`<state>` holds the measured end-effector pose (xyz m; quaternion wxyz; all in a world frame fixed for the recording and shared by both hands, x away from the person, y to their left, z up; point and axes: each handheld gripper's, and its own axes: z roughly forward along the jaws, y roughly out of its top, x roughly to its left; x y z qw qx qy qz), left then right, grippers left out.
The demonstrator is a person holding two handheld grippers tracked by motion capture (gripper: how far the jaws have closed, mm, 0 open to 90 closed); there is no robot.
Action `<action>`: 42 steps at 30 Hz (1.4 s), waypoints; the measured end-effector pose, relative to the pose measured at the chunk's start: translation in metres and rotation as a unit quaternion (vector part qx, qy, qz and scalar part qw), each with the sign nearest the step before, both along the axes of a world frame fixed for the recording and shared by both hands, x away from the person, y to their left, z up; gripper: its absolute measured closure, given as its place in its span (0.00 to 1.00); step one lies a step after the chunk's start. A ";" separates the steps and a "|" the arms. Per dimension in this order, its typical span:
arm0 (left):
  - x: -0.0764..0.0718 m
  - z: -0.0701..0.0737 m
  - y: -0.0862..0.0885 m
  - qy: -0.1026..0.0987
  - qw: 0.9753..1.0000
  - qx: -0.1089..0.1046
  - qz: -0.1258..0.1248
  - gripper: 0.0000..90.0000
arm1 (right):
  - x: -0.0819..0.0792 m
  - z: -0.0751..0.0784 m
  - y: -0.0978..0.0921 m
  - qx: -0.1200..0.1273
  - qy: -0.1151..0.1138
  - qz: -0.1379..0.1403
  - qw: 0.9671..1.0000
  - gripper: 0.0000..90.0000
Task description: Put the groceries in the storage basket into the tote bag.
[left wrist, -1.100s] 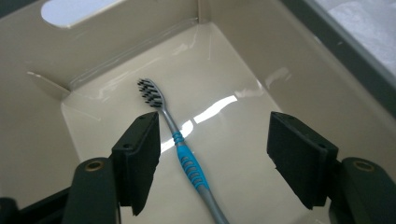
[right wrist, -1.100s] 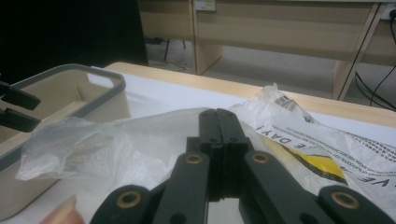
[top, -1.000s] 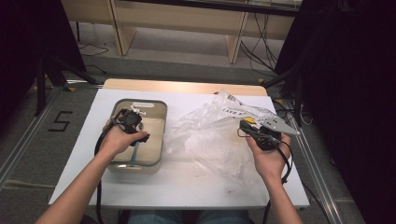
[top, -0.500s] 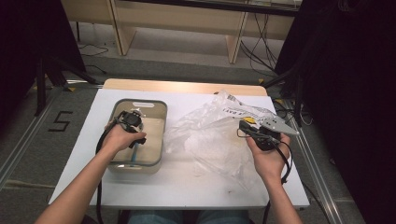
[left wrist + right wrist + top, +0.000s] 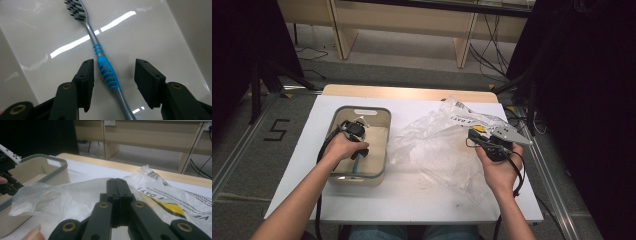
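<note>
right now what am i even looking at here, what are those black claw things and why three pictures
A person sits at a white table holding a hand-held two-jaw tool in each hand. One camera looks down from above; the other two ride on the tools, looking along their black jaws.

The left gripper is open, its jaws either side of a grey toothbrush with a blue grip lying in a beige plastic bin with a grey rim.

The right gripper has its jaws shut, seemingly pinching a crumpled clear plastic bag with black and yellow print spread over the table; I cannot confirm the bite.
</note>
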<state>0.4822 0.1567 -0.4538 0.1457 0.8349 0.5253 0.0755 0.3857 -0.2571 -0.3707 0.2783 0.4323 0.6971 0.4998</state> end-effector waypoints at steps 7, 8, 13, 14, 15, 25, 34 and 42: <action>0.002 -0.002 0.002 0.009 1.000 0.000 0.001 0.59 | 0.000 0.000 0.000 0.000 -0.001 0.000 1.000 1.00; 0.002 -0.002 0.002 0.008 1.000 0.001 0.001 0.60 | 0.000 0.000 0.000 0.000 -0.001 0.000 1.000 1.00; 0.002 -0.002 0.002 0.007 1.000 0.004 0.001 0.64 | 0.000 -0.001 0.000 0.000 -0.001 0.000 1.000 1.00; 0.002 -0.002 0.002 0.007 1.000 0.004 0.001 0.65 | 0.000 -0.001 0.000 -0.001 -0.002 0.001 1.000 1.00; 0.002 -0.002 0.002 0.007 1.000 0.005 0.002 0.65 | 0.000 -0.001 0.000 -0.002 -0.001 0.001 1.000 1.00; 0.004 -0.002 0.003 0.011 1.000 0.005 0.007 0.74 | 0.000 -0.001 0.000 0.000 0.000 0.001 1.000 1.00; 0.005 -0.002 0.001 0.016 1.000 0.011 0.003 0.80 | 0.000 -0.001 0.001 0.001 -0.001 0.001 1.000 1.00; 0.006 -0.001 -0.001 0.020 1.000 0.014 0.003 0.84 | 0.000 -0.001 0.001 0.000 -0.001 0.001 1.000 1.00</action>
